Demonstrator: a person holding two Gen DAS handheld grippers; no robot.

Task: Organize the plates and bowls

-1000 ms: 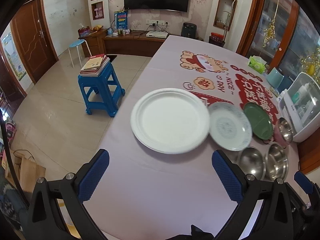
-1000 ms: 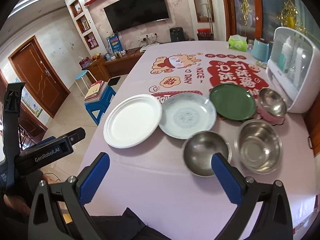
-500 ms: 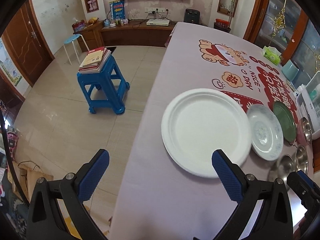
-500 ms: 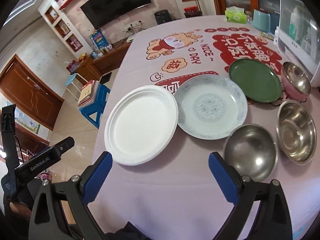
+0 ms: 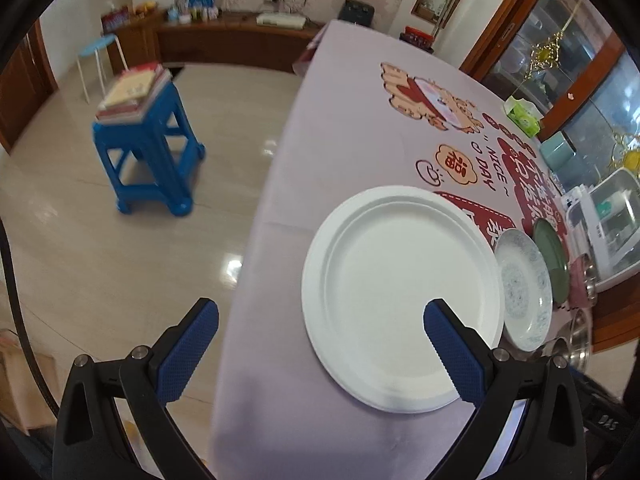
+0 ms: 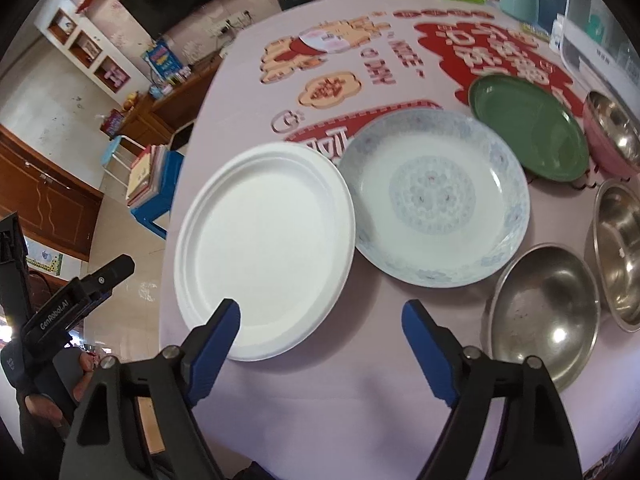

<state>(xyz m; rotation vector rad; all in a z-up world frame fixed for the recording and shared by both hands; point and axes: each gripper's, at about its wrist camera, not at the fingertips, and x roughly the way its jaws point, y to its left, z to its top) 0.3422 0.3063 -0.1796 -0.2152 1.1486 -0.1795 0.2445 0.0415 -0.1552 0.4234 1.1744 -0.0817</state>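
**Operator:** While both tools tilt down at the table, I have the left gripper (image 5: 320, 336) spread wide with nothing between its pads. One blue pad hangs over the floor past the table's left edge; the other sits over the near right part of the white plate (image 5: 400, 292), and I can't tell whether it touches.

**Colleague:** And your other one?

**Operator:** My right gripper (image 6: 320, 334) has just been narrowing its jaws, yet they stand apart and hold nothing. Its left pad overlaps the near rim of the white plate (image 6: 264, 248); its right pad is over bare tablecloth (image 6: 360, 400), near the closest steel bowl (image 6: 548, 312).

**Colleague:** Where are the dishes?

**Operator:** All on the pink printed cloth, in a row running left to right. White plate at the left, close to the table edge. The blue-patterned plate (image 6: 436, 196) lies just right of it, its edge seeming to tuck under the white rim. The green plate (image 6: 528, 124) is further right and farther back. At the right end a pink bowl with a steel lining (image 6: 612, 136) sits beside the green plate, with a second steel bowl (image 6: 620, 248) nearer me, next to the closest one.

**Colleague:** Anything off the table?

**Operator:** A blue stool (image 5: 152, 152) stacked with books stands on the tiled floor to the left.
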